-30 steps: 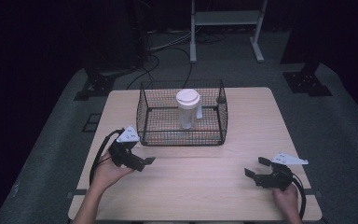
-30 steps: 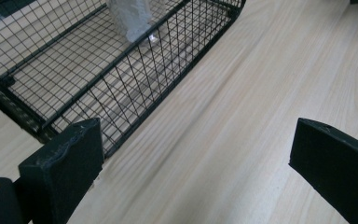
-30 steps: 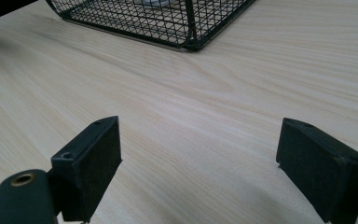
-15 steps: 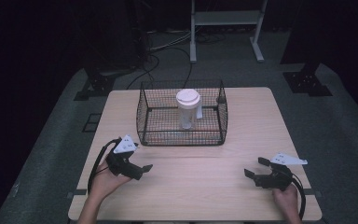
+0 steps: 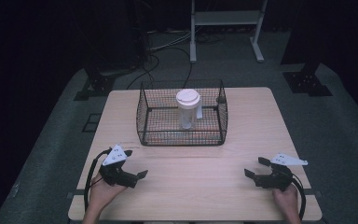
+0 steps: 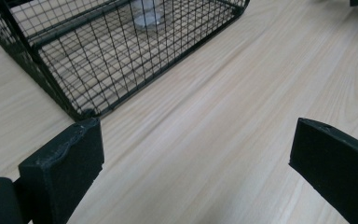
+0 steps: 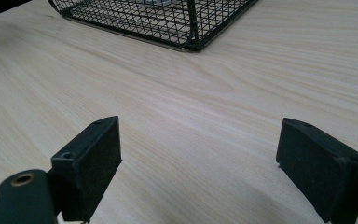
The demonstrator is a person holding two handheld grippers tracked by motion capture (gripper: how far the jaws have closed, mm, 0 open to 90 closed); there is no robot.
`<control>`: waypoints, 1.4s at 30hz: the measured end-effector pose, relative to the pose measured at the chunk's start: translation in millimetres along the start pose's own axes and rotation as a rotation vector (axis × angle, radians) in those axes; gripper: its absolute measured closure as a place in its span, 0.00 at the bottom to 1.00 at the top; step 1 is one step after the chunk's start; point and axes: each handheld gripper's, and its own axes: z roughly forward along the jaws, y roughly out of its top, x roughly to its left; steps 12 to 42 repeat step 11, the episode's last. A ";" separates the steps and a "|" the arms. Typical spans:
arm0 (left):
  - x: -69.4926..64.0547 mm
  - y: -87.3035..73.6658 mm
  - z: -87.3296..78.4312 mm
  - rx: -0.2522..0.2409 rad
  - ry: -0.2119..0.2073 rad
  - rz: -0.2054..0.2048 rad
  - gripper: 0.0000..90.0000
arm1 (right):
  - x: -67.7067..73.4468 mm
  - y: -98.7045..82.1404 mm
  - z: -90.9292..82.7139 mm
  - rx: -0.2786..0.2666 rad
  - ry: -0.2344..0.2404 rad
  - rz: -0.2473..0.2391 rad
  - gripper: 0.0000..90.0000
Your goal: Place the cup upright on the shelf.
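Observation:
A black wire basket (image 5: pixel 158 122) stands at the middle of the wooden table (image 5: pixel 196 182). Inside it, a clear cup with a white lid (image 5: pixel 188 107) stands upright. My left gripper (image 5: pixel 135 164) is near the table's front left, open, with bare wood between its jaws. At the front right my right gripper (image 5: pixel 255 167) is open too and holds nothing. The left gripper view has the left gripper (image 6: pixel 198 158) aimed at the basket (image 6: pixel 121 51), with the cup's base (image 6: pixel 149 18) behind the mesh. The right gripper (image 7: pixel 200 158) faces a corner of the basket (image 7: pixel 168 16).
A wide strip of bare wood lies between the basket and both grippers. Dark floor surrounds the table, with cables (image 5: pixel 168 51) and a white stand frame (image 5: pixel 223 28) beyond the far edge.
My left gripper has drawn back toward the table's near edge and slightly left, away from the basket. The right gripper has stayed in place.

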 end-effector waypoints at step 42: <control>-2.7 -23.8 -10.5 -0.130 0.060 -0.053 0.02 | -0.1 -0.6 -3.1 -0.030 0.001 0.000 0.14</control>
